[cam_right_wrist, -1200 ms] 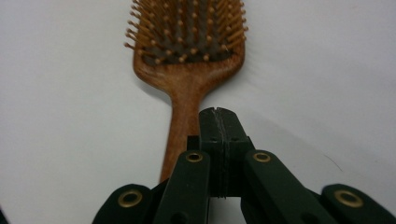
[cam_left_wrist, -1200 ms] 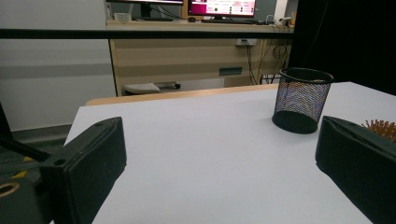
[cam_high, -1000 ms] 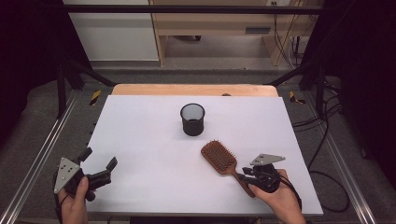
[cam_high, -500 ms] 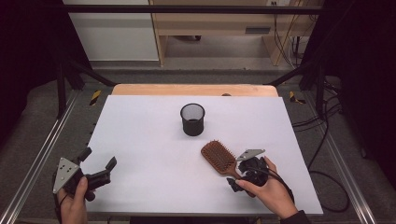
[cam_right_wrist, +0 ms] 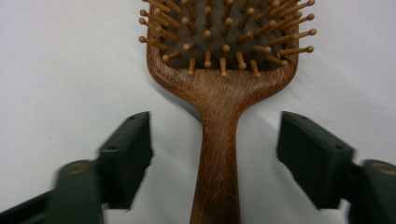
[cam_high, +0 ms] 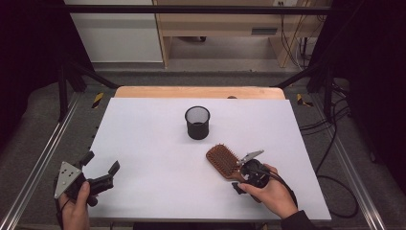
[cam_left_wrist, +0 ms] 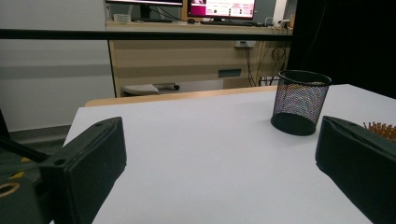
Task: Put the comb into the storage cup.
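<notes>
Wooden paddle hairbrush (cam_right_wrist: 219, 140) handle lies between right gripper (cam_right_wrist: 215, 154) jaws, untouched; jaws just narrowing. Left gripper (cam_left_wrist: 219, 154) gapes wide, empty.

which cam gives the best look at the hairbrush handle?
The right gripper view: the hairbrush handle runs up the middle, wood grain sharp, between the open right tongs, neither pad touching it. In the high view the hairbrush is small and the hand hides most of the handle. The left gripper view catches a few bristle tips at its right edge.
</notes>
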